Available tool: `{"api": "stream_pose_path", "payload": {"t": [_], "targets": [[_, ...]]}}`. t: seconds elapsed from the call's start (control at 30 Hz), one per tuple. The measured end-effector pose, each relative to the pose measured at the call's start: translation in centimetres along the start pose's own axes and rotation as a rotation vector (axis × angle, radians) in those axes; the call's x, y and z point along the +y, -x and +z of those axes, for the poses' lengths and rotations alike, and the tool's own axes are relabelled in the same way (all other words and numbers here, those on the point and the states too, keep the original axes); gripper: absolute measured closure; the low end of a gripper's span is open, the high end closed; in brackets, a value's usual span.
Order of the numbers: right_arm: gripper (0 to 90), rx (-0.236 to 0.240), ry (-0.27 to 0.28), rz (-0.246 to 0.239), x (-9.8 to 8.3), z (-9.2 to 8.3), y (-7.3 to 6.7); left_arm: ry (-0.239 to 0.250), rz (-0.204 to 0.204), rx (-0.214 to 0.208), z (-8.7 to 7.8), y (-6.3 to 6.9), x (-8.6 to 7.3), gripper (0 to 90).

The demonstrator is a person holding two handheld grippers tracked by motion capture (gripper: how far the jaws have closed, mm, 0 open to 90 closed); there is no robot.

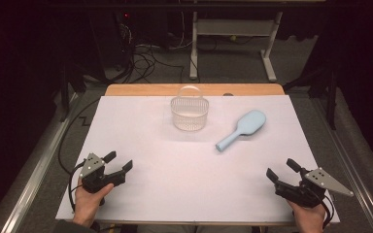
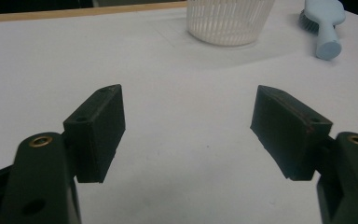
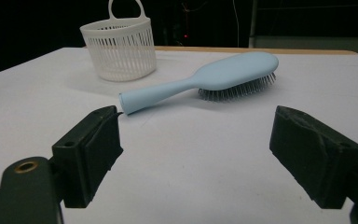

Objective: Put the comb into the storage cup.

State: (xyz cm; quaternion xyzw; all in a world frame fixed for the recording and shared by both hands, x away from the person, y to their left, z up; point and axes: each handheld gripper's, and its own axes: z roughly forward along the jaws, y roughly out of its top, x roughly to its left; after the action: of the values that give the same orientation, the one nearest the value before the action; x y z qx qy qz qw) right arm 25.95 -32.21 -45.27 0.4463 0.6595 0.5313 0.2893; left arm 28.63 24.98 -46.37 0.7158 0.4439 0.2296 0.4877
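Observation:
A light blue hairbrush (image 1: 243,128) lies bristles down on the white table cover, right of centre, its handle pointing toward the near side; it also shows in the right gripper view (image 3: 205,80) and in the left gripper view (image 2: 325,24). A white slatted basket (image 1: 190,110) with a loop handle stands upright at the back centre. My left gripper (image 1: 118,162) rests open near the front left edge, nothing between its jaws. My right gripper (image 1: 282,169) rests open near the front right edge, well short of the brush handle, also with nothing in it.
The white cover (image 1: 175,160) spreads over a wooden table whose bare strip (image 1: 141,90) shows at the far edge. Beyond it are a dark floor with cables (image 1: 145,58) and a white desk frame (image 1: 233,34).

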Motion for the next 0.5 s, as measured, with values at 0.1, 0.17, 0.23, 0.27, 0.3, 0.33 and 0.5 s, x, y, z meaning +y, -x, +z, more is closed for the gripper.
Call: {"api": "stream_pose_path", "payload": {"t": [0.1,0.17,0.23,0.27,0.3,0.33,0.5], "targets": [[17.1,0.001,0.003,0.000,0.00,-0.05,0.01,0.000,-0.002,0.001,-0.02,-0.02,-0.04,26.9],[17.0,0.003,0.007,0.004,0.04,-0.03,0.02,0.000,-0.005,0.001,-0.04,-0.08,-0.07,26.9],[17.1,0.003,0.007,0.001,0.06,-0.05,-0.02,-0.001,-0.004,0.000,-0.06,-0.13,-0.11,26.9],[17.0,0.004,0.009,0.002,0.09,-0.07,-0.04,-0.002,-0.003,0.001,-0.06,-0.12,-0.13,26.9],[17.1,0.006,0.012,0.003,0.11,-0.10,-0.07,-0.002,-0.001,0.001,-0.07,-0.12,-0.14,26.9],[17.1,0.005,0.014,0.003,0.12,-0.11,-0.10,-0.001,-0.002,0.001,-0.09,-0.13,-0.13,26.9],[17.1,0.003,0.011,0.004,0.07,-0.10,-0.03,0.004,-0.006,0.006,-0.12,-0.19,-0.10,26.9]]}}
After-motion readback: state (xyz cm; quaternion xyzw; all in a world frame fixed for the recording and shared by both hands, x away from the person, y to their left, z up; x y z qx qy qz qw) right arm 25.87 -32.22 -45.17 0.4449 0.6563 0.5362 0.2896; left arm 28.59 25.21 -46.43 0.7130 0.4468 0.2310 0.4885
